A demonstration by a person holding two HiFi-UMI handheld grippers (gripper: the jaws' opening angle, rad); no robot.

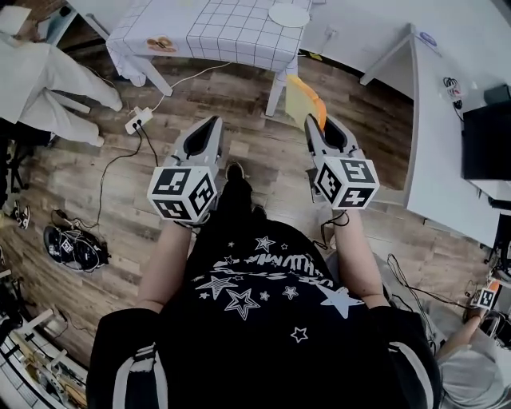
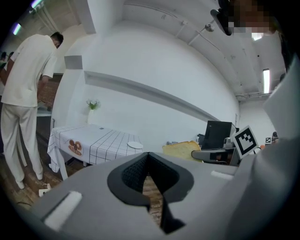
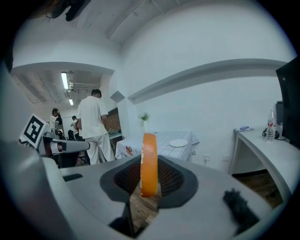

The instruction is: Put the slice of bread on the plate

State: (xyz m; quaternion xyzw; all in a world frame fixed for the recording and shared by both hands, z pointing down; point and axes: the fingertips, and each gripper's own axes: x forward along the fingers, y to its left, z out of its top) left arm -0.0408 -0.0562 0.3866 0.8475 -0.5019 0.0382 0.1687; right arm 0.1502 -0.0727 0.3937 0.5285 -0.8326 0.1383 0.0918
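While the right gripper [image 1: 318,121] pinches the slice of bread [image 3: 149,164] upright on its edge, the left gripper [image 2: 148,161] beside it has its jaws pressed together on nothing. Outward, the plate [image 1: 289,14] sits on the checked table [image 1: 231,36], well apart, near 12 o'clock in the head view. The slice likely needs carrying forward, then laying flat.
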